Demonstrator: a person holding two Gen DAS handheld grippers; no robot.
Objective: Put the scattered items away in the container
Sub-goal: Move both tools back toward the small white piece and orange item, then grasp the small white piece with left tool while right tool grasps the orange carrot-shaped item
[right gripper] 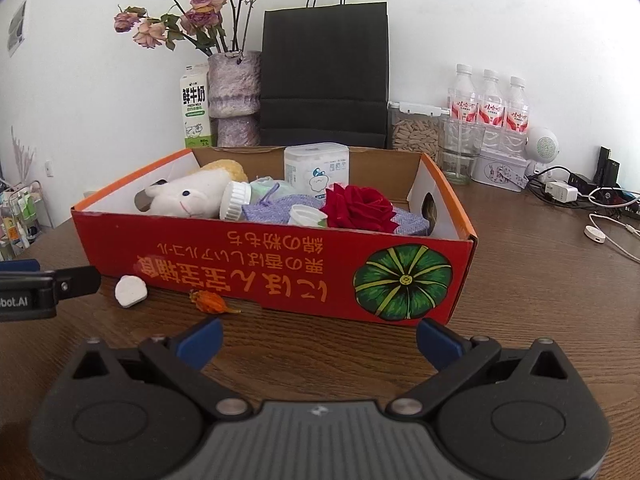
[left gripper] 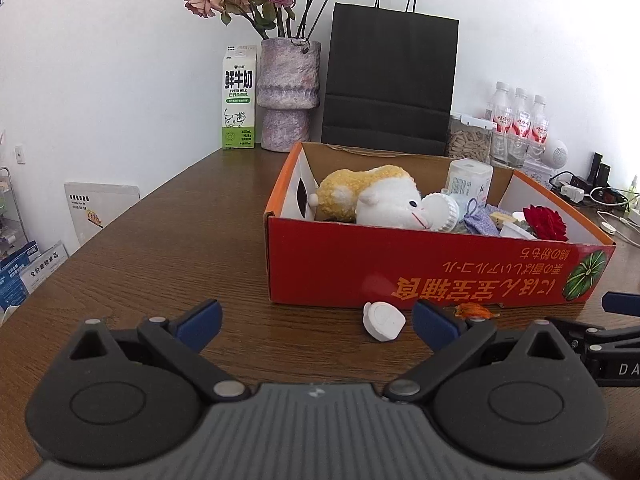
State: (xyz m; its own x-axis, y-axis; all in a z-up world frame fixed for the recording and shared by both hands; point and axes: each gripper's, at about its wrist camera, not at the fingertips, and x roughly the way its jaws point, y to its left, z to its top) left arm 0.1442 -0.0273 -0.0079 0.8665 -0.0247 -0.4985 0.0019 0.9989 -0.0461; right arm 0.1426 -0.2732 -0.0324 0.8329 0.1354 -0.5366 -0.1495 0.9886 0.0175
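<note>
Your red cardboard box with the orange rim sits on the brown wood-grain desk. Inside lie a white and yellow plush toy, a white ribbed-cap bottle, a white rectangular tub, a lilac knitted pouch, a small white cup and a red fabric rose. Two items lie outside, on the desk just beside the box's near wall: a flat white plastic cap and a dried orange flower head.

Your left tool and right tool both stand wide open, holding nothing.

Only the right wrist view shows the pumpkin print whole and a clear drinking glass beyond the box.
</note>
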